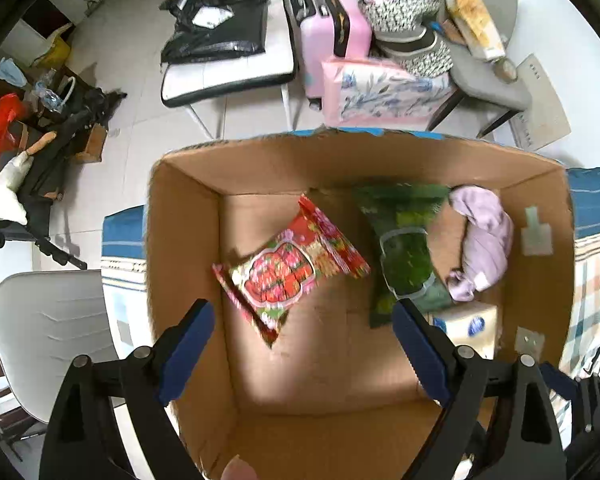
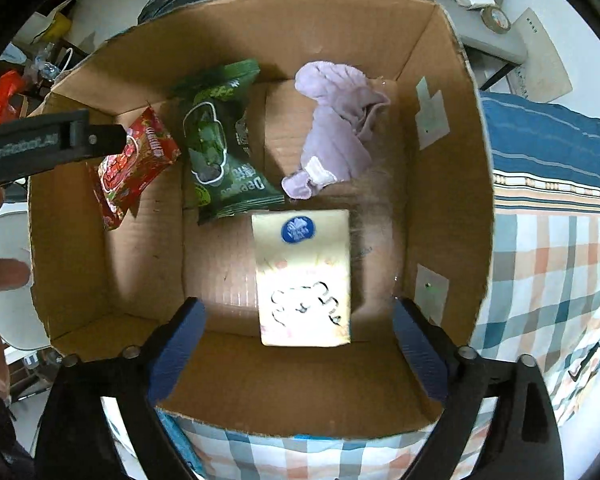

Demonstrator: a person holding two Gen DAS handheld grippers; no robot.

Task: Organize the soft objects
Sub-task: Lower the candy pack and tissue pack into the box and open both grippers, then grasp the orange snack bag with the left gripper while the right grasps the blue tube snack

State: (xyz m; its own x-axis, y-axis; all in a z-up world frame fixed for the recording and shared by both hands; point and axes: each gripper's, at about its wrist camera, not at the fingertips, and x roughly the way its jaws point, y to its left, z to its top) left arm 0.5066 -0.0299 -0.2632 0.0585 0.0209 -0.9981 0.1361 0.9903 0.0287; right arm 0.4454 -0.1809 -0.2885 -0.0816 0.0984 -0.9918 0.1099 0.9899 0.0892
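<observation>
An open cardboard box (image 1: pixel 180 240) (image 2: pixel 440 168) holds four soft items. A red snack bag (image 1: pixel 288 268) (image 2: pixel 132 168) lies at its left, a green snack bag (image 1: pixel 404 248) (image 2: pixel 224 144) beside it, and a crumpled lilac cloth (image 1: pixel 484 236) (image 2: pixel 336 136) toward the right. A cream tissue pack (image 1: pixel 468 324) (image 2: pixel 304 276) lies flat on the floor of the box. My left gripper (image 1: pixel 304 312) hangs open above the red bag, touching nothing. My right gripper (image 2: pixel 300 316) stands wide open above the tissue pack, its blue pads clear of it.
The box sits on a checked bedspread (image 2: pixel 552 264). Beyond it stand a white chair (image 1: pixel 228 76) with a black bag, a pink suitcase (image 1: pixel 332 32), a floral pink box (image 1: pixel 380 92) and a grey chair (image 1: pixel 488 76). Clutter fills the floor at left. The left gripper's body (image 2: pixel 48 144) crosses the right wrist view.
</observation>
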